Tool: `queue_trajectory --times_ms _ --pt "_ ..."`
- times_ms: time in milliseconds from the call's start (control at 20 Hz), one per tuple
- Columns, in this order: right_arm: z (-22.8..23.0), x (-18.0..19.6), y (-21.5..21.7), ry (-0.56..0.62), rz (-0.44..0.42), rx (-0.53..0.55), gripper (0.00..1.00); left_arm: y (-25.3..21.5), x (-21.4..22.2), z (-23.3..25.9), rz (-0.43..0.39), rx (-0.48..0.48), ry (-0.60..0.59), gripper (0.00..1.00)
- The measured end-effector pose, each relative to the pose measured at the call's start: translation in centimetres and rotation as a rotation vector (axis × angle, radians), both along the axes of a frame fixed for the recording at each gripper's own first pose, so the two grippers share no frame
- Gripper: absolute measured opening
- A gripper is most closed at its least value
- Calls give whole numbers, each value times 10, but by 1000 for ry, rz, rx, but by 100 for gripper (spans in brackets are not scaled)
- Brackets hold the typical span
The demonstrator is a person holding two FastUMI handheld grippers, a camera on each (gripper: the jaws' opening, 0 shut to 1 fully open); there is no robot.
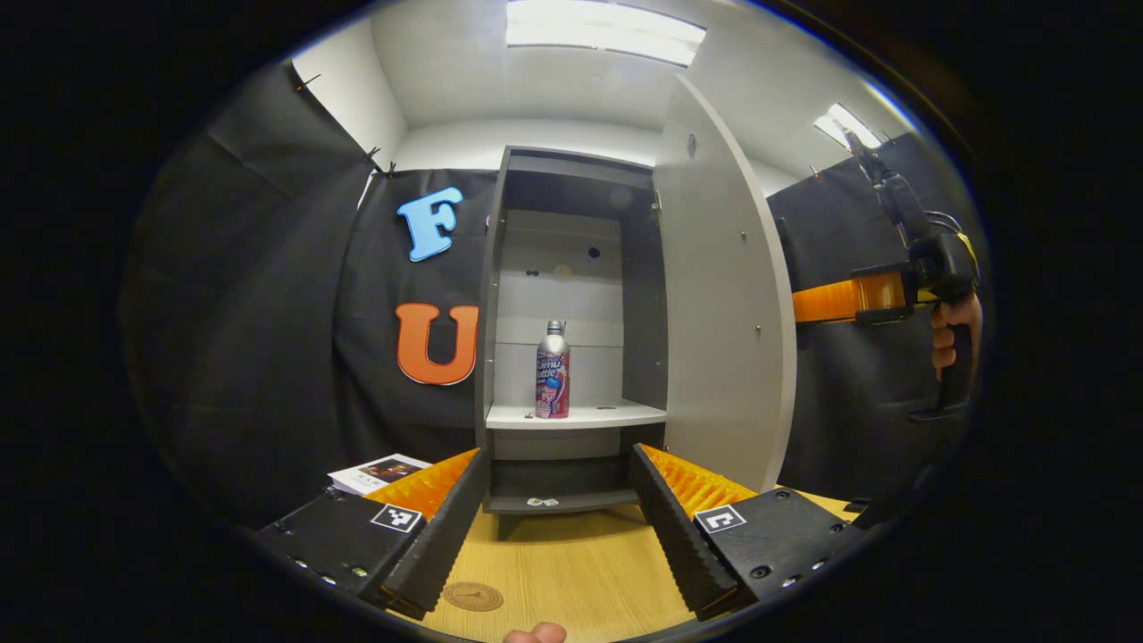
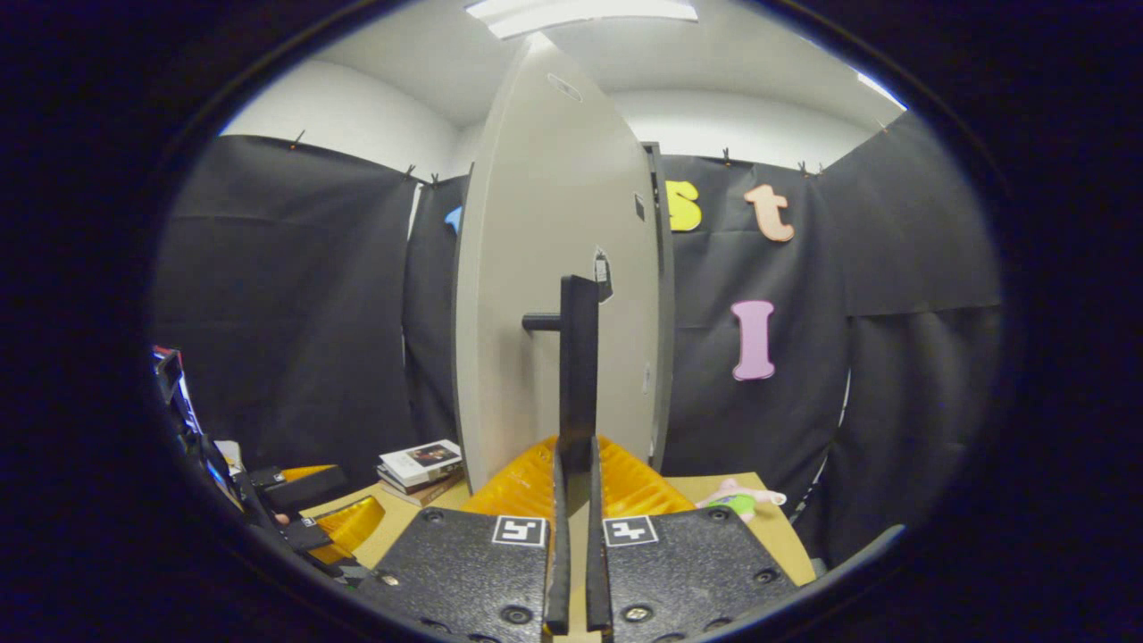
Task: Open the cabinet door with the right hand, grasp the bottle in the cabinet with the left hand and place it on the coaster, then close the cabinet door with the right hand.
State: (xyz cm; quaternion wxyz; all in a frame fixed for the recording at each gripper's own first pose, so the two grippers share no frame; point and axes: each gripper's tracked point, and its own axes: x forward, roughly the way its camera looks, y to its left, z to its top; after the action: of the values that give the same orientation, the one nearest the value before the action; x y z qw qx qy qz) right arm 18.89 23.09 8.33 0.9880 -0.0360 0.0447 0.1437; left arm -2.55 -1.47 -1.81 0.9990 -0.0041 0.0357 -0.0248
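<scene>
Inside cabinet [image 1: 571, 295]: bottle [image 1: 553, 371]; right hand-held gripper [image 2: 571, 464] clamps handle [image 2: 578, 366].

A recording booth, staged rather than lived in: black cloth [image 1: 268, 339] pinned up as walls on every side, white ceiling with strip lights [image 1: 603, 31] at 12 o'clock. Wooden worktop [image 1: 571, 572] carrying a lone grey cabinet [image 1: 500, 295], stacked books [image 2: 420, 469] at 8 o'clock, a soft toy [image 2: 737, 500] at 4 o'clock.
</scene>
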Motion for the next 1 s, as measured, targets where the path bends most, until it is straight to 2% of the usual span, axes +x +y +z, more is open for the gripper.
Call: queue_trajectory --times_ms 150,250,350,1000 --pt "-1 -2 -3 10 -29 27 6 -4 -3 5 0 2 -7 95" --pt "0 -1 -10 1 -47 6 5 -5 -2 4 2 6 -5 95" --pt "1 0 -17 -7 -60 -13 5 -6 -1 2 6 9 -3 95" --pt "6 7 -35 -28 -167 34 2 -22 -6 -1 -5 7 9 95"
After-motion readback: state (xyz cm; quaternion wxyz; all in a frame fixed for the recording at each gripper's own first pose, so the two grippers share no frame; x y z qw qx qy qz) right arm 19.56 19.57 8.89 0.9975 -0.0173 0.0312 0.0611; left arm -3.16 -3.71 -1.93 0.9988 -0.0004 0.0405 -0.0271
